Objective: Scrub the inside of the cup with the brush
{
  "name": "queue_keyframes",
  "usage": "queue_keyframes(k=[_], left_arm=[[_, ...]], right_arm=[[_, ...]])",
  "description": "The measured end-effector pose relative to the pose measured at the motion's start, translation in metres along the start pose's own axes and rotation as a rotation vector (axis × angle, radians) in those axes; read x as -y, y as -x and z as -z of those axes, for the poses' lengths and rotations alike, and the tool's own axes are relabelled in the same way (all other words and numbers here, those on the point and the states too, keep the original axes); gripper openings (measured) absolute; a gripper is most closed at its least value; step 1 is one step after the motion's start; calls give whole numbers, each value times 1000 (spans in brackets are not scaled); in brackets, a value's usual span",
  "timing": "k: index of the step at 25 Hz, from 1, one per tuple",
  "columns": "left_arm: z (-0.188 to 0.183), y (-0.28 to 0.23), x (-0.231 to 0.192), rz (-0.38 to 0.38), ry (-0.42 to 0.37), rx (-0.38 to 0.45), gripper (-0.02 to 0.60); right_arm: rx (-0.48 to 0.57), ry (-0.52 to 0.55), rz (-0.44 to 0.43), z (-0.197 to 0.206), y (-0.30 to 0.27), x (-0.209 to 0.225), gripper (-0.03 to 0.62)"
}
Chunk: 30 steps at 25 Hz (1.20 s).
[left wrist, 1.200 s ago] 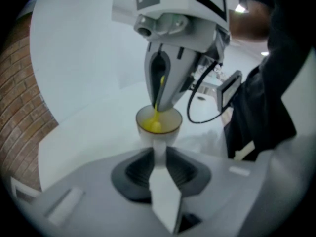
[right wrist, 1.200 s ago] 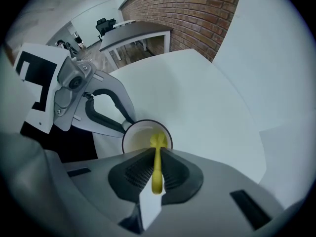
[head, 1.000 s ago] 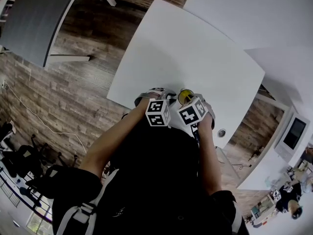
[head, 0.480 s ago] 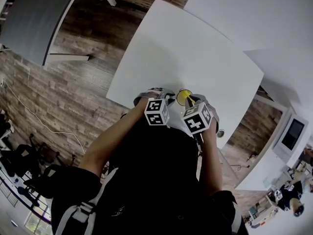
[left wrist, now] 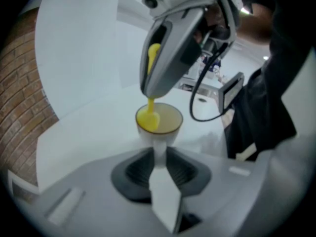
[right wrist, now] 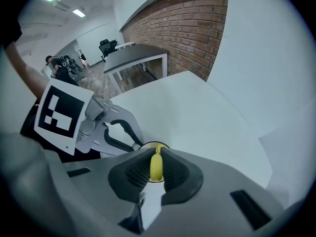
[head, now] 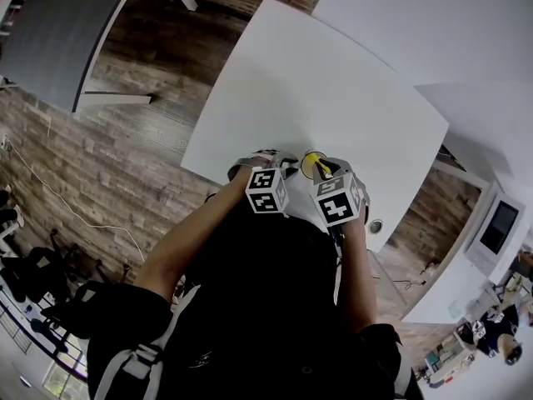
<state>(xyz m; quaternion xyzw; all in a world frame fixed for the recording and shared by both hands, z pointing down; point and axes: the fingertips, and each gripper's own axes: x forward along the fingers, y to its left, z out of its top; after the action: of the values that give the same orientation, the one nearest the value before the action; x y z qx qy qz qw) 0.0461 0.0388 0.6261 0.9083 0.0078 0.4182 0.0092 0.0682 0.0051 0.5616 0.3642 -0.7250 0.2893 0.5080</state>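
So there's a big white table [head: 333, 98], and everything is happening right at its near edge, close to the person's body. Both grippers are bunched together there, basically side by side.

The left gripper [left wrist: 159, 154] comes in low from the person's side, jaws clamped on the cup's handle and pinning the cup [left wrist: 170, 120] upright on the table. The right gripper [right wrist: 156, 157] hangs right over the cup's mouth, pointing steeply down, jaws pinched tight on the yellow brush [left wrist: 148, 118].

The bit that matters: the cup sits straight under the right gripper's tips, so the brush's long axis runs nearly straight down into the opening, leaning just a little. In the left gripper view the head sits at the cup's left wall, pretty high up near the rim, not down at the bottom as far as I can tell.

My guess is any scrubbing has to go along that axis, down into the cup and back up. The right hand does all of it, while the left only keeps the cup from tipping.
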Motion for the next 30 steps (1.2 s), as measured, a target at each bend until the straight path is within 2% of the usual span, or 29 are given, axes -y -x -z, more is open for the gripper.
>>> queue_keyframes(k=[10,22,30], left_arm=[[0,-1,1,-1,-3,-5,75],[1,1,0,-8,5,-1,75],[0,0,1,-10,11,1,75]], right_arm=[[9,-84,15,15,-38,4,31],[134,-266,-80,0,8,-5,31],[126,-356,-124,12,-8,-8,31]])
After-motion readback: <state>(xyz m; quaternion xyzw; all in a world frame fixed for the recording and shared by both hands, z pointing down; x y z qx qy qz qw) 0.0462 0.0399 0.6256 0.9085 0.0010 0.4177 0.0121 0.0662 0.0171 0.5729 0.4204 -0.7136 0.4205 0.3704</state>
